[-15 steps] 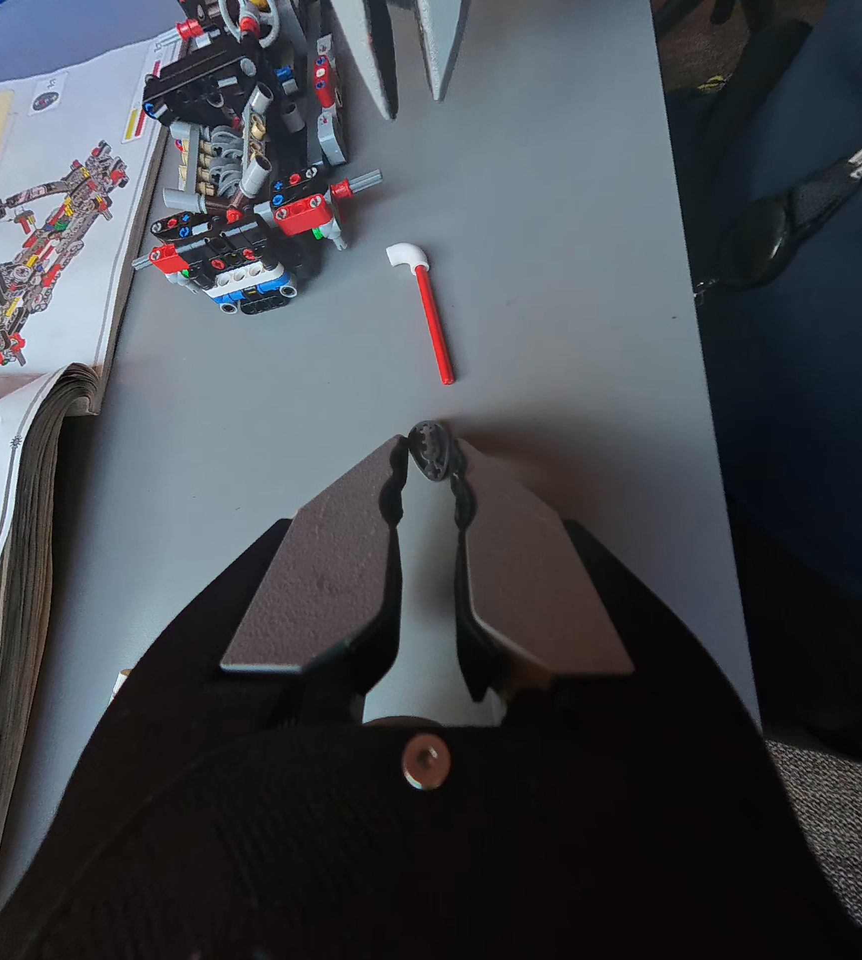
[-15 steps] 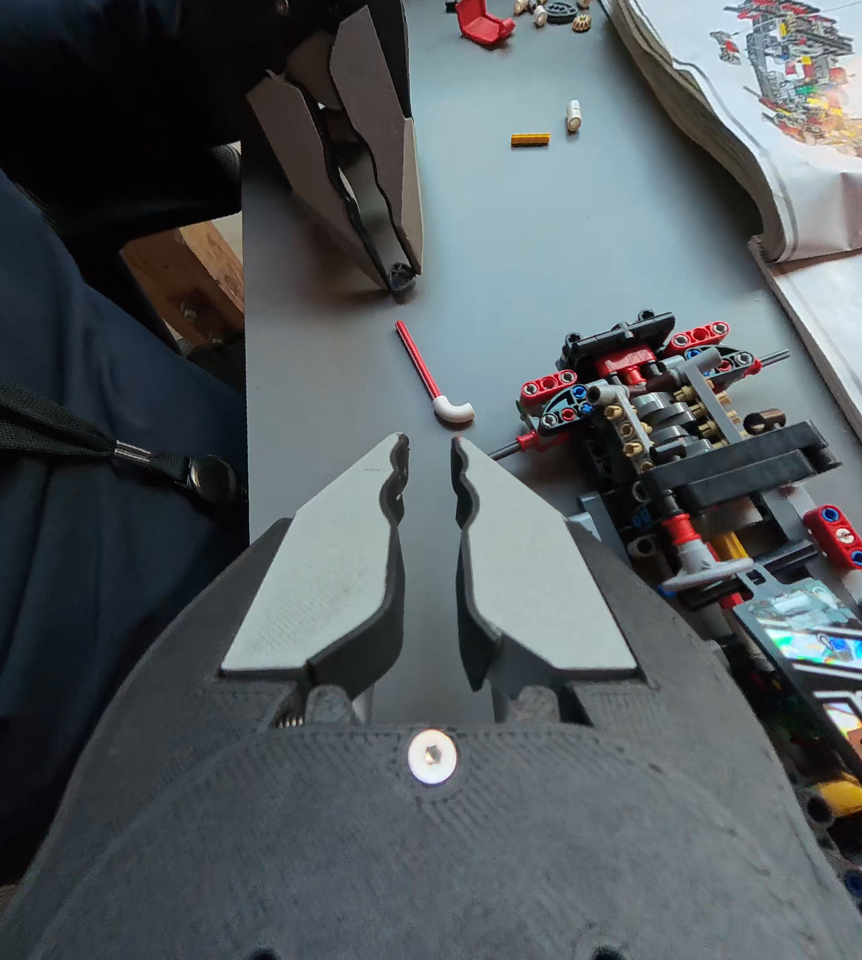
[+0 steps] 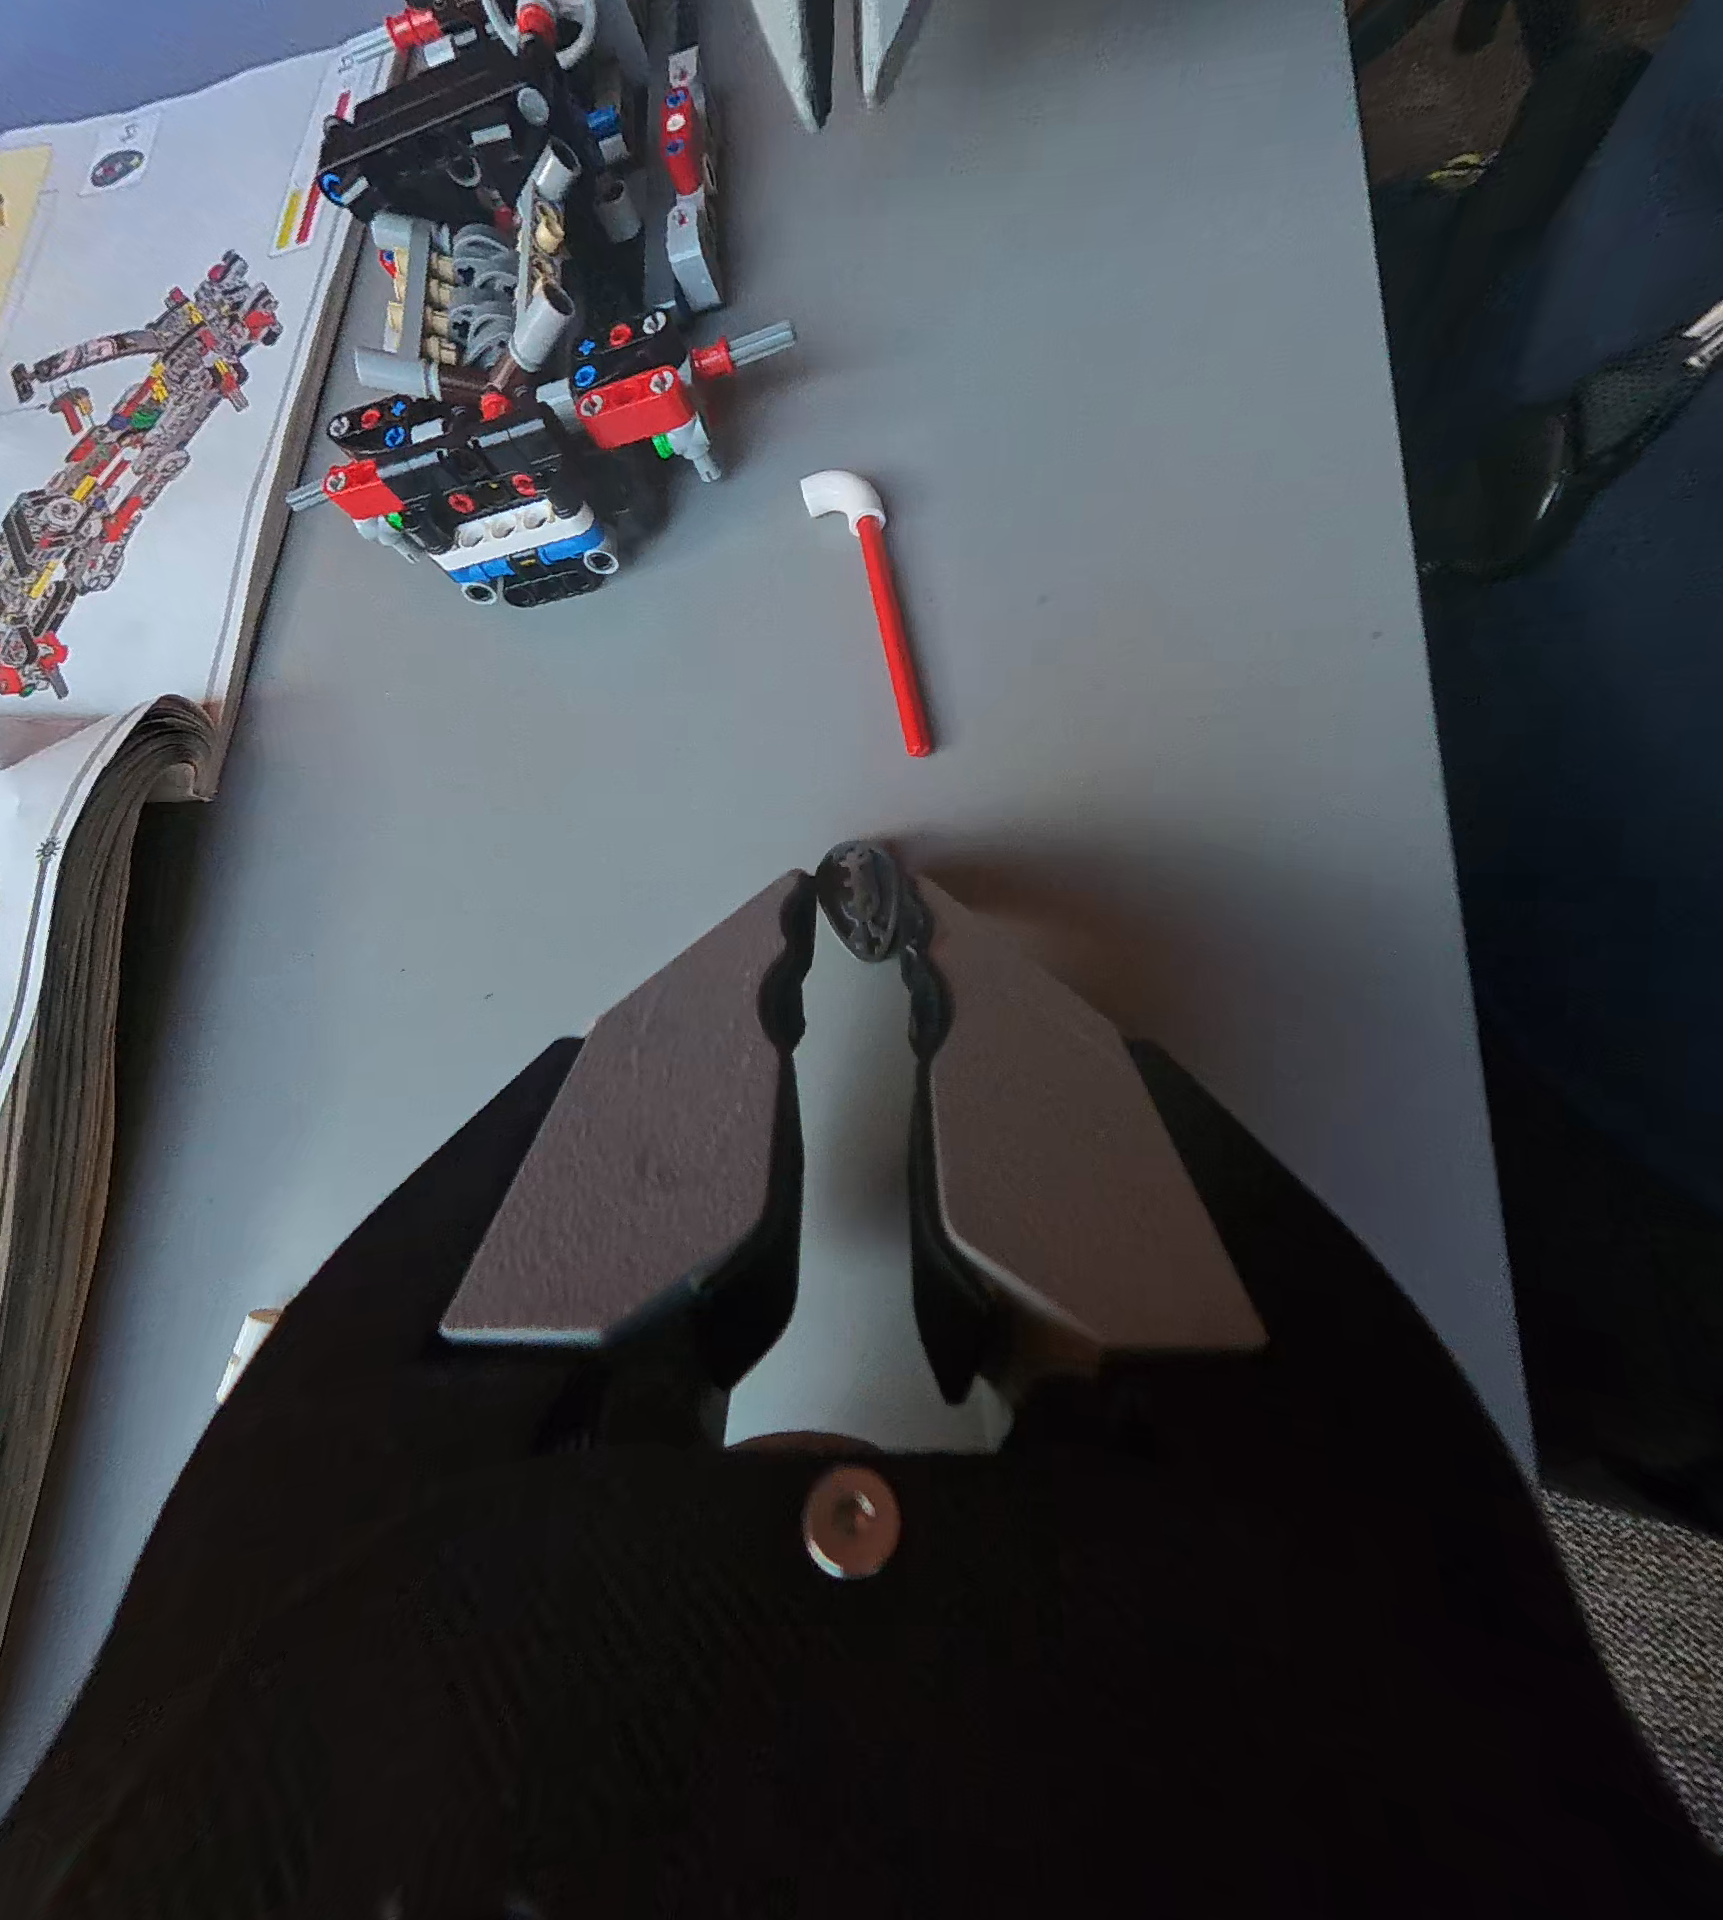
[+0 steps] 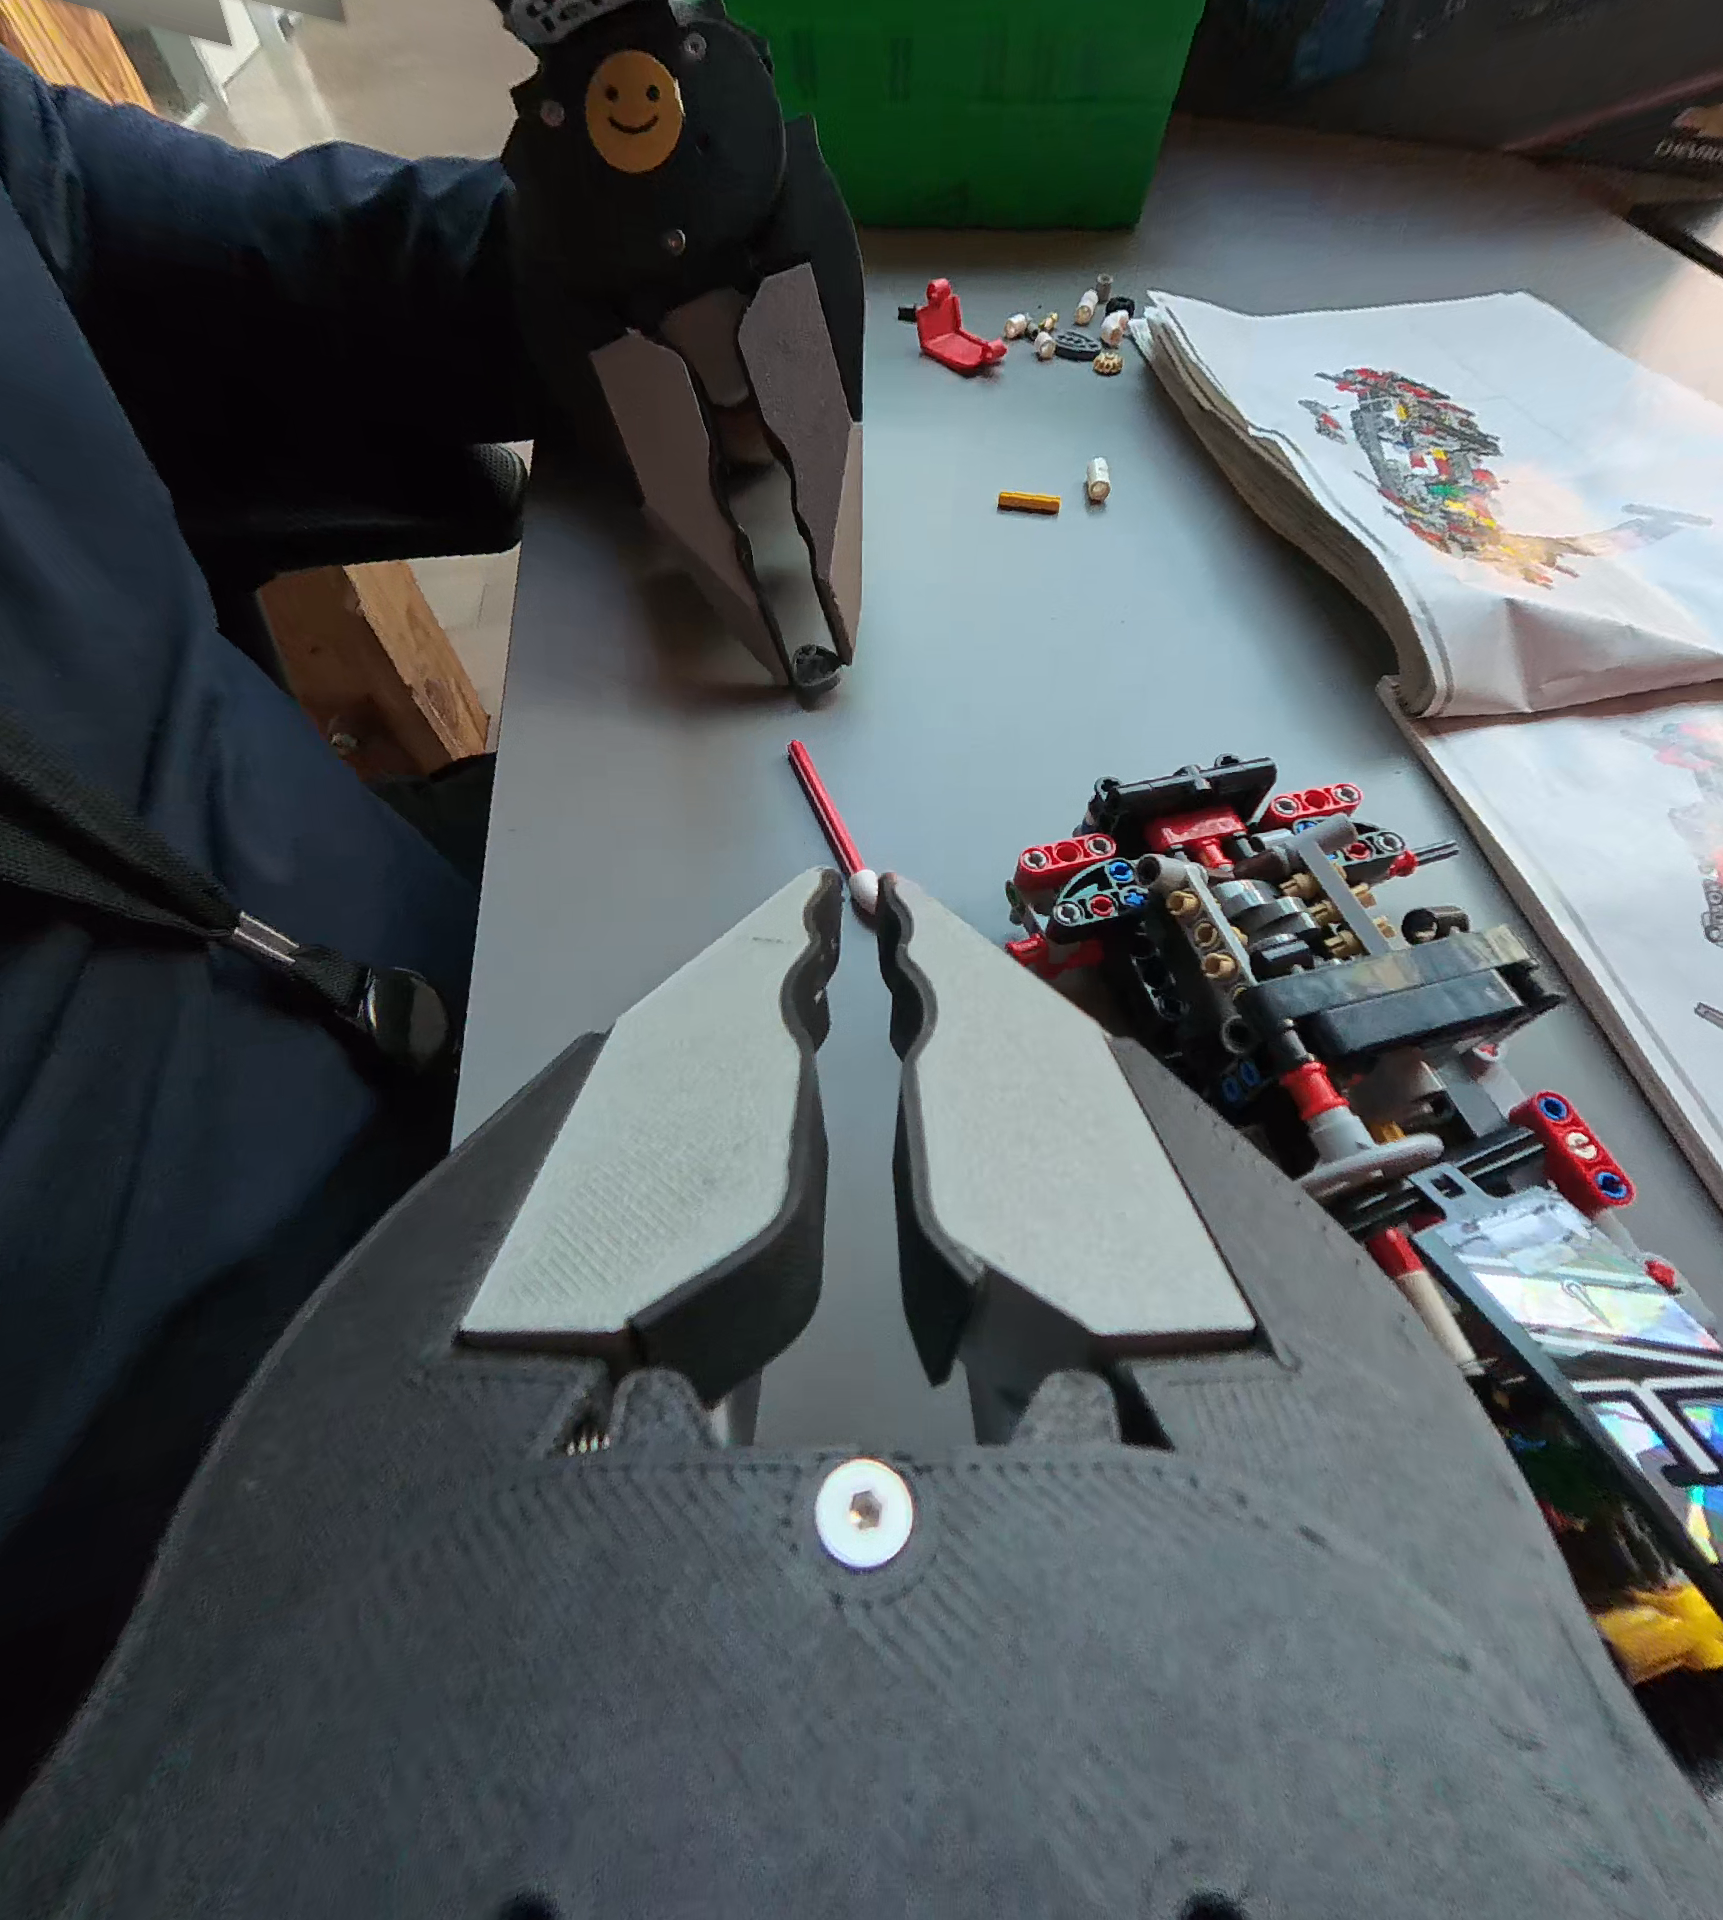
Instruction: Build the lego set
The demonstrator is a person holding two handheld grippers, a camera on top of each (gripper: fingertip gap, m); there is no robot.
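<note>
Left tool (image 3: 862, 894): I grip a dark gear (image 3: 859, 902).
Right tool (image 4: 862, 888): pinching the white elbow (image 4: 863, 886), seemingly.
Risk: the red axle (image 4: 824, 808) at 12 o'clock may twist free on the tabletop (image 4: 992, 644).

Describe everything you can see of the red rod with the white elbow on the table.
The red rod is thin, straight and plastic-looking, lying flat on the grey table beside the brick-built chassis. A white elbow piece caps one end. The right gripper has its fingertips closed on that white end; the bare end points toward the left gripper.

left gripper (image 3: 862, 904) pinches a small dark gear (image 3: 862, 906) over the grey table (image 3: 1200, 623); a red rod (image 3: 893, 629) with white elbow lies just ahead
</note>
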